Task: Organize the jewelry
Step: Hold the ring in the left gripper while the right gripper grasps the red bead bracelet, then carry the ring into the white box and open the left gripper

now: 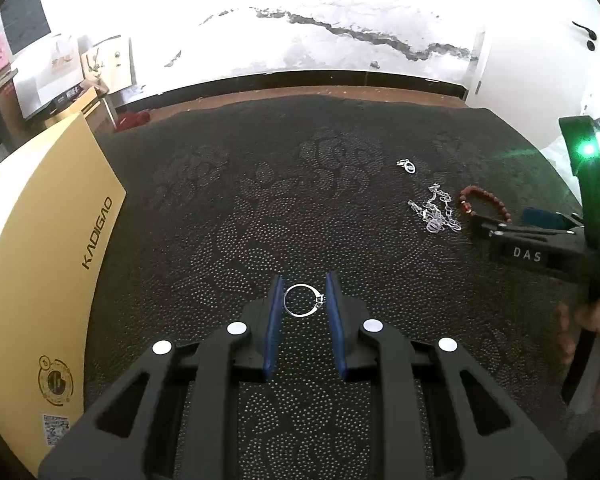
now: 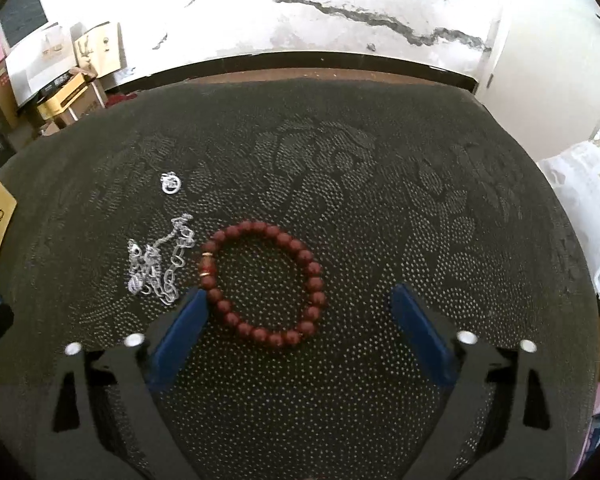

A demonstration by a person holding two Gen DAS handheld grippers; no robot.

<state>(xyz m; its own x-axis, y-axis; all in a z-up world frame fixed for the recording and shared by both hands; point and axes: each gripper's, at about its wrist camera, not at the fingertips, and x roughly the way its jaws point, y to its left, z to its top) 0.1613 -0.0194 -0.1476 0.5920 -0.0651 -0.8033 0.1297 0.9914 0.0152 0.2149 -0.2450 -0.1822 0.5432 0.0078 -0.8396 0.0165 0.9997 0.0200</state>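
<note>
On a dark dotted cloth (image 1: 260, 200), the left gripper (image 1: 302, 292) has its blue pads closed narrowly on a silver ring (image 1: 302, 300) — the band spans the gap and its stone meets the right pad. A tan box (image 1: 48, 260) lies along the cloth's left edge. Toward the right edge, the right gripper (image 2: 298, 300) stands wide apart around a red bead bracelet (image 2: 264, 280); its left pad is touching the beads, the right pad is well clear. A tangled silver chain (image 2: 160, 268) lies just beside the bracelet, a small silver charm (image 2: 171, 183) beyond it.
</note>
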